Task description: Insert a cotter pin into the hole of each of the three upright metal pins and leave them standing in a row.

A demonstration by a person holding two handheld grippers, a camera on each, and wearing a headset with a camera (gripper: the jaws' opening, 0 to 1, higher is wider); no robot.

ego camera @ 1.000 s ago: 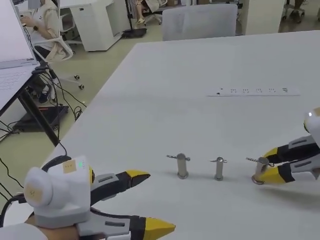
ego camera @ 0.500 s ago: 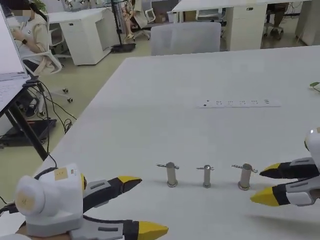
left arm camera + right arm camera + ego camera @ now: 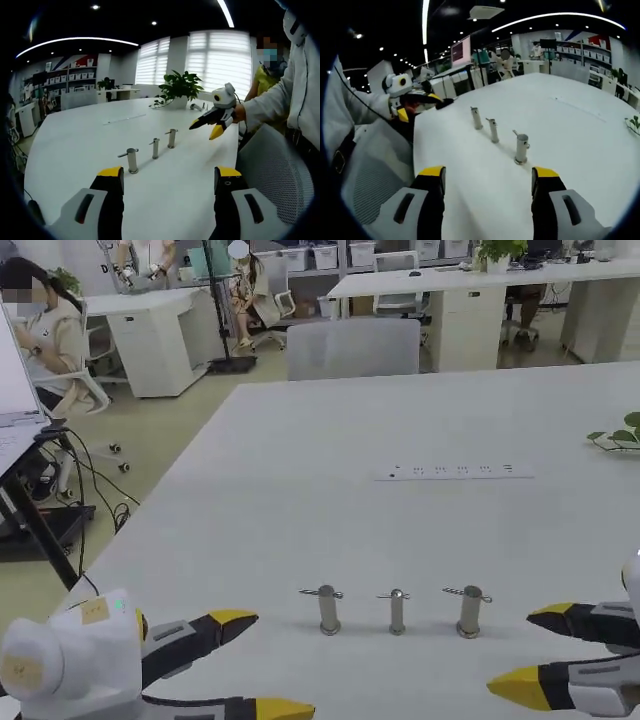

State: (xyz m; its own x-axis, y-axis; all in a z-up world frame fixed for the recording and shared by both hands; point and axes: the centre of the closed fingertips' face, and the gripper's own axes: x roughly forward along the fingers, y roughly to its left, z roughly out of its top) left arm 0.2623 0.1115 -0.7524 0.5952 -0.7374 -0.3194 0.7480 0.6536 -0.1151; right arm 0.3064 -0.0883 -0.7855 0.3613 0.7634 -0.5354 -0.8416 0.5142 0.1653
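left gripper (image 3: 265,665) wide open, empty, body cut by frame bottom | right gripper (image 3: 518,648) wide open, empty, cut by right edge | three pins (image 3: 397,612) upright in row on table (image 3: 300,490) between them | cotter pins (image 3: 321,592) across tops, holes too small to see

A white power strip (image 3: 452,472) lies on the pale surface (image 3: 300,490), well beyond the right gripper's fingers (image 3: 560,612). A grey chair (image 3: 352,348) stands at its far edge. Plant leaves (image 3: 620,435) reach in farther right. A seated person (image 3: 45,335) works far beyond the left gripper's fingers (image 3: 225,620).
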